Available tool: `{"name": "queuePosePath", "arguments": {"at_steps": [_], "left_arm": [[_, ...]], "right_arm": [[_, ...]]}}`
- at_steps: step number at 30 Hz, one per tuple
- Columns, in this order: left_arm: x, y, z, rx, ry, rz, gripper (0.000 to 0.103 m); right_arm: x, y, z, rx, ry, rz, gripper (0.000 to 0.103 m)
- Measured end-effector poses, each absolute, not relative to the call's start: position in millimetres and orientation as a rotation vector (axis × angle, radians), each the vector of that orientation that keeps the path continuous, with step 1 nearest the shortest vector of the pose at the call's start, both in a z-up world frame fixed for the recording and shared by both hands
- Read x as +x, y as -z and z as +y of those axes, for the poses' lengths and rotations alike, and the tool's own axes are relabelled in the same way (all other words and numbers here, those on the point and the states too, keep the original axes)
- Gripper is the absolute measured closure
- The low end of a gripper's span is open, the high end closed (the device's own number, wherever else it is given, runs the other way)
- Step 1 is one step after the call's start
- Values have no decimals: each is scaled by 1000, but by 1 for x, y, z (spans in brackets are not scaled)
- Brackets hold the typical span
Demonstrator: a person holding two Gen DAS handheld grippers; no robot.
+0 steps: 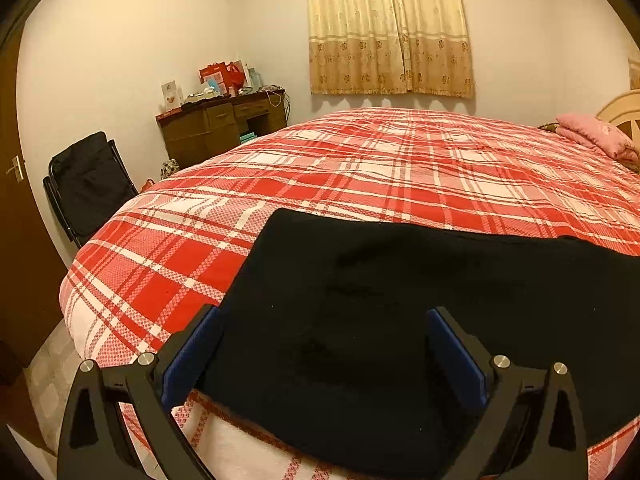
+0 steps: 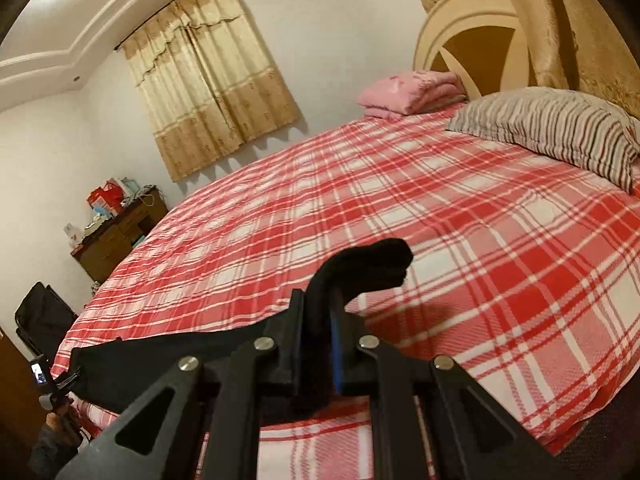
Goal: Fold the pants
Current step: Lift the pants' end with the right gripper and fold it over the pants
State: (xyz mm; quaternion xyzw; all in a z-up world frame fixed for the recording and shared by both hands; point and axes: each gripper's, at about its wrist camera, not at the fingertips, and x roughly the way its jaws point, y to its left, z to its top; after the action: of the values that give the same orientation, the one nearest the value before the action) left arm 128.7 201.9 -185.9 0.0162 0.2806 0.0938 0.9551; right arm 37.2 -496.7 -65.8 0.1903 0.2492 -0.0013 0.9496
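Left gripper [image 1: 324, 344] held low at the near edge, jaws spread wide, blue pads [image 1: 188, 354] facing each other, nothing pinched between them. Right gripper [image 2: 318, 320] raised and tilted, jaws squeezed together on a bunch of black pants [image 2: 372, 264], cloth poking out past the fingertips.

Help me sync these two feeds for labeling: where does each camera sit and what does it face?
Left wrist: on the left gripper, fingers open, over black pants on the plaid bed.
Right wrist: on the right gripper, shut on pants, facing the headboard.
Shared: bed, pants, curtain, desk.
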Motion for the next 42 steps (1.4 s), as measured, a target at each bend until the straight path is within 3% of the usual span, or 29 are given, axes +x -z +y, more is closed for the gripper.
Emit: {"name": "queuePosePath", "arguments": {"at_steps": [42], "left_arm": [[127,192,200,56,-196,549,1]], "right_arm": [[76,47,-362,272,-366,506,89]]}}
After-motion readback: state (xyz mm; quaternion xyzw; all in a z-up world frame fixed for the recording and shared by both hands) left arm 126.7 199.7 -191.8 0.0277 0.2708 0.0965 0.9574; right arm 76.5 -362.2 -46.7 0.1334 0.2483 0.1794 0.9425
